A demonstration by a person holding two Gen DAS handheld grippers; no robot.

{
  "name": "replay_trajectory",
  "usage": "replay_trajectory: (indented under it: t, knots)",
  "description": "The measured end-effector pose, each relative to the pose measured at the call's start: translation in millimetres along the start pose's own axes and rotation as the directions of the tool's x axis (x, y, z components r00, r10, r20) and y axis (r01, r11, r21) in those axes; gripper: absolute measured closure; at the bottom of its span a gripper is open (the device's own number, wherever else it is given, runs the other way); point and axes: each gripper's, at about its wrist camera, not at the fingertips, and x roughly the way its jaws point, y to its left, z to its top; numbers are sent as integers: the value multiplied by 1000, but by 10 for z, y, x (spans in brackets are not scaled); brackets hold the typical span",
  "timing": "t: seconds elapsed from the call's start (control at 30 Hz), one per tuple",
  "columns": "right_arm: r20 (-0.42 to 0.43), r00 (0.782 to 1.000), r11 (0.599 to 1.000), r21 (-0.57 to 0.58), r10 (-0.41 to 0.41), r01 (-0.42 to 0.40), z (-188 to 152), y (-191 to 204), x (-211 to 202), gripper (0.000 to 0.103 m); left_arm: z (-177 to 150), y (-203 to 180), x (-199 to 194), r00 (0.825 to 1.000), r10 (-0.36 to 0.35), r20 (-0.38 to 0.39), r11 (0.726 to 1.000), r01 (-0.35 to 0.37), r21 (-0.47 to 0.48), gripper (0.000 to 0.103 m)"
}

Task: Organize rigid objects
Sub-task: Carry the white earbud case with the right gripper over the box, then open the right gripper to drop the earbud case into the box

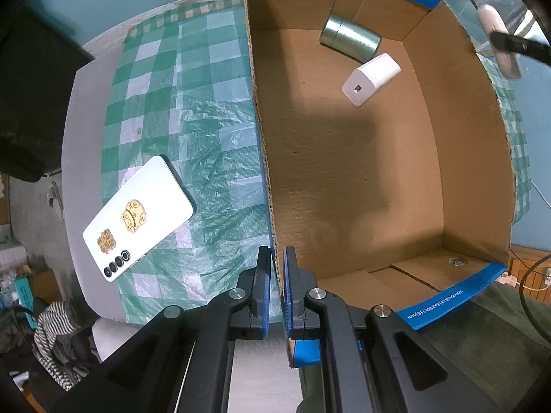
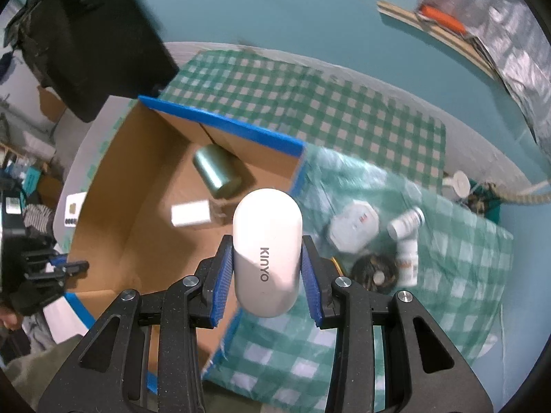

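My right gripper (image 2: pixel 267 268) pinches a white KINYO case (image 2: pixel 267 253) between its blue pads, holding it above the near corner of the cardboard box (image 2: pixel 103 206), whose floor carries a green tin (image 2: pixel 217 172) at 12 o'clock and a white charger (image 2: pixel 190 212) toward 10. My left gripper (image 1: pixel 277 285) clamps the box's near wall, jaws nearly together on the cardboard, with a white phone (image 1: pixel 137 218) lying on the checked cloth (image 1: pixel 206 120) at 9 o'clock of it. At 3 o'clock of the case, white bottles (image 2: pixel 406 237) lie on the cloth, blurred.

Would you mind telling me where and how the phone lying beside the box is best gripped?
Grip the phone across its two long edges near the middle, coming straight down from above. It lies flat, face down on the tablecloth, so only its thin sides offer the tongs any purchase.
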Motion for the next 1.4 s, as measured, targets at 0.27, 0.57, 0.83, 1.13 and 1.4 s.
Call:
replay_trajectory:
  t: [0.27, 0.57, 0.83, 1.13, 1.4]
  knots:
    - [-16, 1000, 998, -59, 24, -25, 257, 224, 135, 67, 14, -14, -1, 1000, 5, -7, 1000, -5, -2, 96]
    - [-68, 997, 997, -73, 29, -34, 403, 327, 426, 67, 35, -15, -7, 1000, 12, -16, 1000, -12, 0, 96]
    - [-100, 995, 997, -72, 24, -32, 414, 354, 577, 67, 46, -14, -3, 1000, 13, -17, 1000, -13, 1, 96]
    - [-102, 995, 998, -53, 11, -16, 407, 330, 601, 66, 46, -18, -3, 1000, 14, -16, 1000, -14, 0, 96]
    - [-79, 997, 999, -43, 3, -7, 384, 291, 450, 60, 42, -16, -6, 1000, 13, -14, 1000, -13, 0, 96]
